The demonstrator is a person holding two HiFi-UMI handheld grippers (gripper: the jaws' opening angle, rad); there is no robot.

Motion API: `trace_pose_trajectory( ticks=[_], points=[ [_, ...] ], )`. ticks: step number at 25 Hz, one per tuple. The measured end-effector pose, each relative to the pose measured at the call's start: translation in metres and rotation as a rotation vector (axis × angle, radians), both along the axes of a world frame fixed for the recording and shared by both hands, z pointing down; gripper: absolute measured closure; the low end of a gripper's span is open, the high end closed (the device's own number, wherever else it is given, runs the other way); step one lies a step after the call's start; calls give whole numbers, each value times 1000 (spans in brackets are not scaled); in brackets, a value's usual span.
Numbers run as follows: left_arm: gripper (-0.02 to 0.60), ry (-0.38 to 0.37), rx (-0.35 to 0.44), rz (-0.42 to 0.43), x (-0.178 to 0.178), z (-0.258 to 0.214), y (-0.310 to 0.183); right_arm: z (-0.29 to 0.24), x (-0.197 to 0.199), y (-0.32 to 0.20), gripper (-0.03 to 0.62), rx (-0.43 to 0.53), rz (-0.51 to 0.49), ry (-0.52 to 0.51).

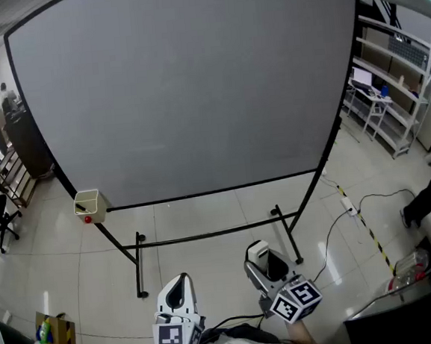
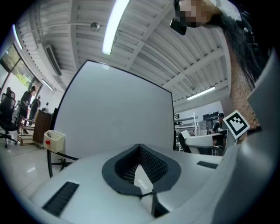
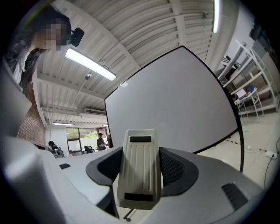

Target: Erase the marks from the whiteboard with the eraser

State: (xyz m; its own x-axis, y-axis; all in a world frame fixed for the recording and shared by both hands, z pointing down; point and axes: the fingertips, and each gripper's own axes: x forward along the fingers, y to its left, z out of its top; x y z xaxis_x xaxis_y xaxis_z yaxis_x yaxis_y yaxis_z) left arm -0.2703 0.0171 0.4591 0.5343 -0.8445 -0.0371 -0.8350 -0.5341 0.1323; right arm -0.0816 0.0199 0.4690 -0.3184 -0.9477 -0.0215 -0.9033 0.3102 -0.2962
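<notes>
The big whiteboard [image 1: 186,88] stands on a black frame straight ahead, and its grey face shows no marks that I can make out. It also fills the left gripper view [image 2: 118,118] and the right gripper view [image 3: 175,100]. Low in the head view, my right gripper [image 1: 259,255] is shut on a white ribbed eraser [image 3: 139,168], which stands upright between the jaws. My left gripper [image 1: 179,287] is beside it, shut [image 2: 144,175] with nothing held. Both are well short of the board, above the floor.
A cream box [image 1: 88,204] with a red item hangs at the board's lower left corner. The stand's black legs [image 1: 140,268] reach toward me. A power strip with cables [image 1: 350,207] lies on the floor at right, near white shelving [image 1: 392,92] and a person's leg [image 1: 427,194].
</notes>
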Motion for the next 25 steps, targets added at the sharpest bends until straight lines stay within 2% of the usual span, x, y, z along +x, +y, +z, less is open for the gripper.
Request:
trace_pose_trajectory(
  ticks=[4, 8, 13, 17, 19, 22, 25],
  points=[
    [580, -24, 19, 42, 28, -4, -16, -17, 42, -30, 318, 37, 51, 37],
    [580, -45, 49, 73, 72, -10, -48, -41, 109, -75, 318, 88, 121, 87],
    [580, -44, 82, 42, 146, -16, -101, -66, 223, -155, 318, 120, 228, 168],
    [580, 27, 56, -11, 200, -14, -147, -89, 292, -237, 319, 111, 305, 323],
    [580, 29, 75, -23, 228, -20, -157, -107, 316, -270, 319, 125, 336, 389],
    [580, -30, 91, -33, 261, -24, -164, -136, 340, -310, 319, 180, 356, 407],
    [580, -95, 75, -60, 260, -12, -178, -161, 343, -338, 319, 221, 373, 396]
  ],
)
